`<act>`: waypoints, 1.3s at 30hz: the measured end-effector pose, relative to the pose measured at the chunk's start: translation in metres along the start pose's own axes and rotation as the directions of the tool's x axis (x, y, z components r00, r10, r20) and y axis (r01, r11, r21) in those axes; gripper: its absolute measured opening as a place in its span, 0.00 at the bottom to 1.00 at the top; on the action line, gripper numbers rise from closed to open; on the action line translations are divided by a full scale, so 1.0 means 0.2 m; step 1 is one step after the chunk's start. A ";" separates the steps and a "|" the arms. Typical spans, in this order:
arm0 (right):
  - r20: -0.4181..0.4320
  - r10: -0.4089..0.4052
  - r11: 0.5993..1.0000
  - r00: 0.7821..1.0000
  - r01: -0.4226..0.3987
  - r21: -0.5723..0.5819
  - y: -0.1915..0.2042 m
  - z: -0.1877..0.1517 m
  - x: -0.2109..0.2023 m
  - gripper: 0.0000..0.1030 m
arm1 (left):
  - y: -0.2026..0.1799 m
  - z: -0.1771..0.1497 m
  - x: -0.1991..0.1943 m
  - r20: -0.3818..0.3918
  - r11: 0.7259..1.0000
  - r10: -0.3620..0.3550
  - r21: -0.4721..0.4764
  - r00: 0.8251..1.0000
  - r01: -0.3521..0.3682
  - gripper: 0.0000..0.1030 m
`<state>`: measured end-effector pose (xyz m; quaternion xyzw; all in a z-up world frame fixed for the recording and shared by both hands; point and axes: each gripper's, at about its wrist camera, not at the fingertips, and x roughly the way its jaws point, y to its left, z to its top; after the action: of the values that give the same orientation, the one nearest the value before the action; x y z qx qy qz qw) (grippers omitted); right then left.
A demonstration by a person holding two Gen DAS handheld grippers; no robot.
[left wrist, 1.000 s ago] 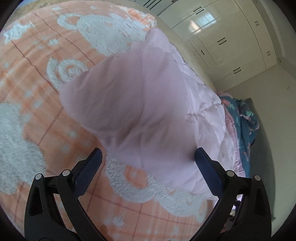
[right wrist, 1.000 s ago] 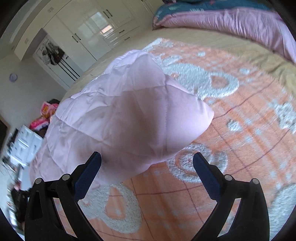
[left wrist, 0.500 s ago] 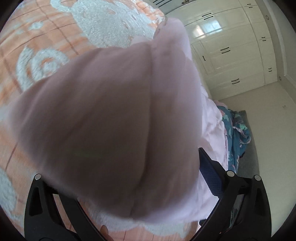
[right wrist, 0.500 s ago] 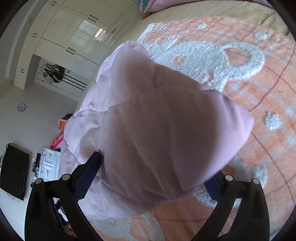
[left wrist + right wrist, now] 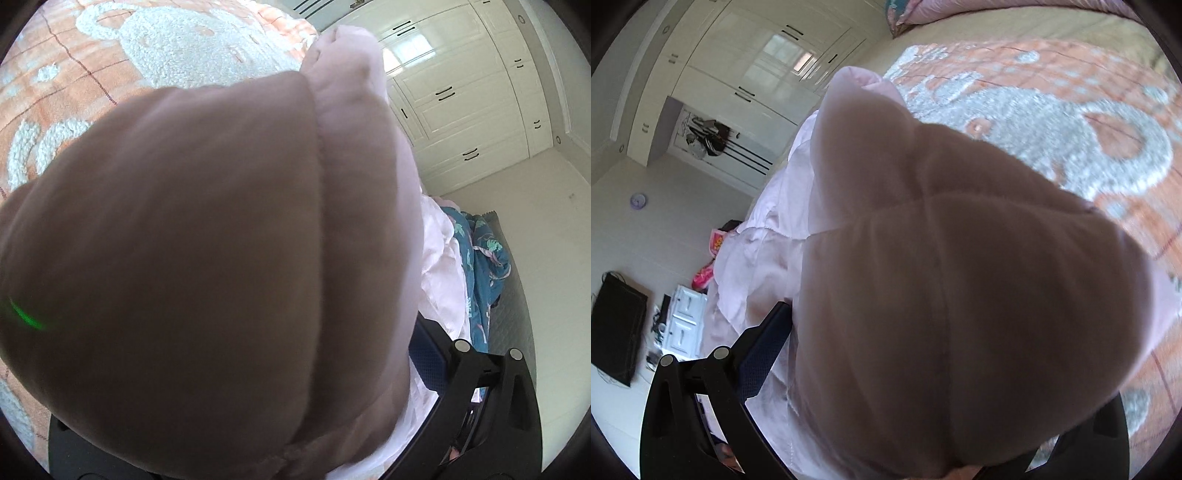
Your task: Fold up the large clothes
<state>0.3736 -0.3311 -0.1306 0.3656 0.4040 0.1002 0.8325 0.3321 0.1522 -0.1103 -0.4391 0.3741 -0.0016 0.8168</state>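
Observation:
A pale pink quilted padded garment (image 5: 207, 258) fills most of the left wrist view, bulging close to the lens, and it also fills the right wrist view (image 5: 960, 302). It lies on an orange blanket with white fluffy shapes (image 5: 184, 48) on a bed. My left gripper (image 5: 295, 402) is wide open with the garment's end between its jaws; only the right blue finger pad (image 5: 428, 354) shows. My right gripper (image 5: 923, 369) is wide open around the other end; only its left blue finger pad (image 5: 764, 354) shows. The other pads are hidden by cloth.
White wardrobe doors (image 5: 461, 96) stand beyond the bed. A teal patterned quilt (image 5: 484, 266) hangs at the bed's edge. A pink quilt (image 5: 997, 11) lies at the far side. A black screen (image 5: 617, 325) and white drawers (image 5: 683, 325) stand on the floor side.
Both grippers have pushed forward onto the garment's ends. The cloth now sits deep between the open jaws and covers far more of each view, hiding one pad of each.

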 end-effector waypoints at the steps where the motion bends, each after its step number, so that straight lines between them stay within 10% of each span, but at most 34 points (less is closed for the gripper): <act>1: -0.001 0.001 1.000 1.000 -0.001 -0.012 0.00 0.01 0.01 0.95 | 0.00 0.00 0.00 0.001 1.000 0.002 0.005 1.000 -0.002 0.92; 12: 0.049 0.041 0.987 0.998 -0.033 -0.154 0.13 -0.02 -0.02 0.50 | -0.09 -0.01 -0.03 0.033 0.998 0.004 0.069 0.999 -0.006 0.69; 25: 0.100 0.004 0.959 0.995 0.025 -0.284 0.26 -0.05 -0.11 0.35 | -0.23 0.00 -0.12 0.115 0.974 0.026 0.219 0.993 -0.051 0.35; 39: 0.204 0.048 0.845 0.978 0.069 -0.530 0.58 -0.20 -0.38 0.30 | -0.43 -0.09 -0.36 0.204 0.934 -0.012 0.351 0.979 -0.062 0.31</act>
<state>0.3079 -0.2622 -0.0212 0.1256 0.2720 0.1649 0.9397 0.2983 0.1104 -0.0100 -0.2774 0.2882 -0.0140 0.9164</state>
